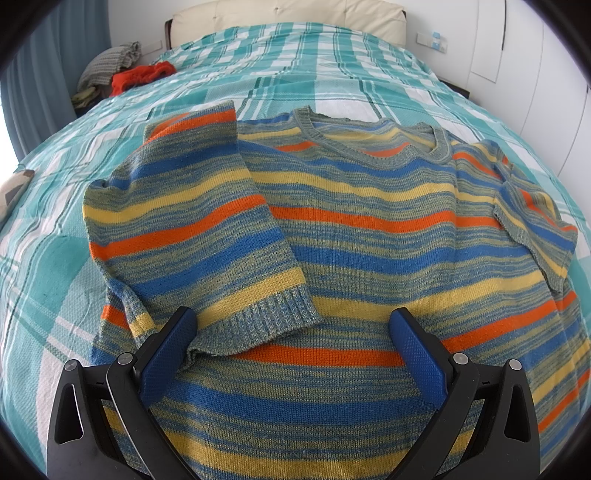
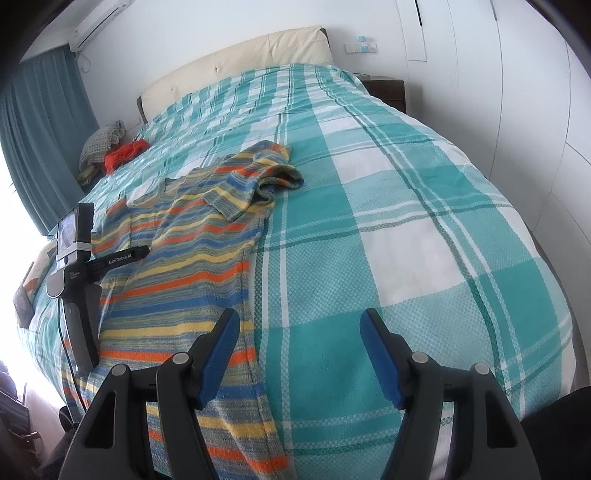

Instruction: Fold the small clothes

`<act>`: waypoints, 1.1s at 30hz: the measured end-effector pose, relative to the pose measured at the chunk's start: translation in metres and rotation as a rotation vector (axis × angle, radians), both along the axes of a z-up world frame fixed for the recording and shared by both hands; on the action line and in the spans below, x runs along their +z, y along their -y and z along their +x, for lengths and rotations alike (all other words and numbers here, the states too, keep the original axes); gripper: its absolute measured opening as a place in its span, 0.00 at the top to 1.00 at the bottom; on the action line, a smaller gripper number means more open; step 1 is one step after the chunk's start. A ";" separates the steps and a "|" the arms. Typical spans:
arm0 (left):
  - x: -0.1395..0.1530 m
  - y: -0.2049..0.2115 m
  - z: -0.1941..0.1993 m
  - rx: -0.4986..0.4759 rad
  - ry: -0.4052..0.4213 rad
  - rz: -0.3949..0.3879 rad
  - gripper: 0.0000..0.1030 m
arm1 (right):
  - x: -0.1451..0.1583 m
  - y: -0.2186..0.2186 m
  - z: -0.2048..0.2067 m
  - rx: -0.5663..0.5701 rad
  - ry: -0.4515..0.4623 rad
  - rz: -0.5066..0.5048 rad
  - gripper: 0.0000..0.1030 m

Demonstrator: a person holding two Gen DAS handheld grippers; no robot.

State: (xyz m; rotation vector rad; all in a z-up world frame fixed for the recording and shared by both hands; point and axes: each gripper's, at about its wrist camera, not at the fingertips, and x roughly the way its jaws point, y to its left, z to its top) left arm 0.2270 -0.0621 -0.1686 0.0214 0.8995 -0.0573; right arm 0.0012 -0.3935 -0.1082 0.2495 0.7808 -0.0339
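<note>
Left gripper point(image 1: 291, 325): blue-padded jaws standing wide apart, hovering over the lower body of the striped sweater point(image 1: 369, 229), nothing pinched between them; the cuff of the folded-in sleeve point(image 1: 192, 221) is lying just ahead of the left pad, whether touching it cannot be told. Right gripper point(image 2: 299, 328): jaws likewise spread and gripping nothing, hanging over the sweater's side edge, with its left pad above the knit and its right pad above bare bedspread point(image 2: 406, 221). Striped sweater: blue, yellow, orange and grey-green knit, lying flat and face up on the bed, neckline pointing toward the headboard point(image 1: 288, 18), hem nearest the cameras. One sleeve is lying folded across the chest; the other sleeve point(image 2: 273, 166) is lying bunched and partly doubled over at the shoulder, near the sweater's far side. Bedspread: teal and white check, covering the whole bed. Pile of other garments point(image 1: 125, 74), including a red item, is sitting at the far corner of the bed, well apart from the sweater. Teal curtain point(image 2: 40, 147) is hanging beside the bed.
</note>
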 end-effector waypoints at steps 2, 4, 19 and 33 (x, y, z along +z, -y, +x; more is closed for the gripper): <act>0.000 0.000 0.000 0.000 0.000 0.000 0.00 | -0.001 0.002 0.001 -0.006 -0.002 0.008 0.35; 0.000 0.000 0.000 0.000 0.000 0.000 0.00 | 0.000 0.004 -0.001 -0.021 0.007 0.020 0.35; 0.000 0.000 0.000 0.000 0.000 0.000 0.00 | -0.002 0.001 -0.001 -0.014 -0.008 0.005 0.35; 0.000 0.000 0.000 0.000 0.001 0.000 0.00 | -0.003 -0.015 0.005 0.045 -0.024 -0.036 0.35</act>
